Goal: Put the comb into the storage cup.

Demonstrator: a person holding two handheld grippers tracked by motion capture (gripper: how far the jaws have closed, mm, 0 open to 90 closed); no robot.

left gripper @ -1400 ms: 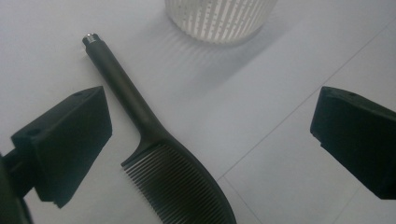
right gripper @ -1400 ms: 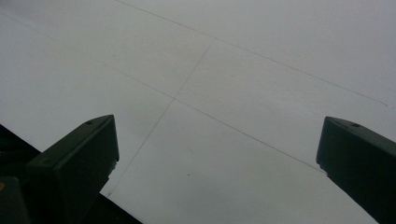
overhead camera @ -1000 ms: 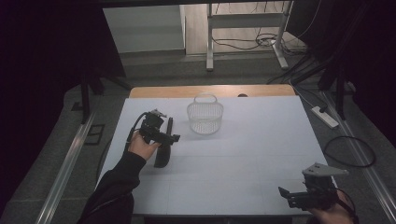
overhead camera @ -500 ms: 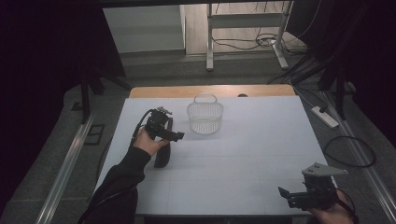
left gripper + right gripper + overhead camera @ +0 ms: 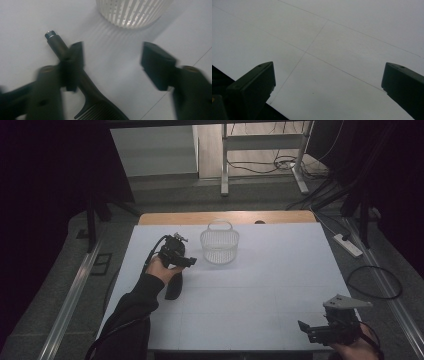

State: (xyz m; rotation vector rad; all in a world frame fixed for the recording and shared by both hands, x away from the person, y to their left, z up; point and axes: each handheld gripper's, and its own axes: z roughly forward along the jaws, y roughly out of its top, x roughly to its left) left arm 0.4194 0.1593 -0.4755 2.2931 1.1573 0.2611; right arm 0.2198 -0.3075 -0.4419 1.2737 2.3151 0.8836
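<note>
Left gripper (image 5: 186, 261) over a dark brush (image 5: 173, 285) beside the basket (image 5: 219, 246).

The brush lies on the white table (image 5: 260, 285), left of centre, its long axis running near to far; in the left gripper view its metal-tipped handle (image 5: 56, 42) points toward the basket and its ribbed head lies nearest the camera. The left forearm reaches in from the near-left, hand wrapped round the gripper. Its jaws have just been closing, half-wide, one pad against the handle, not clamped. The right gripper (image 5: 320, 332) hovers near-right, jaws wide, holding nothing.
</note>
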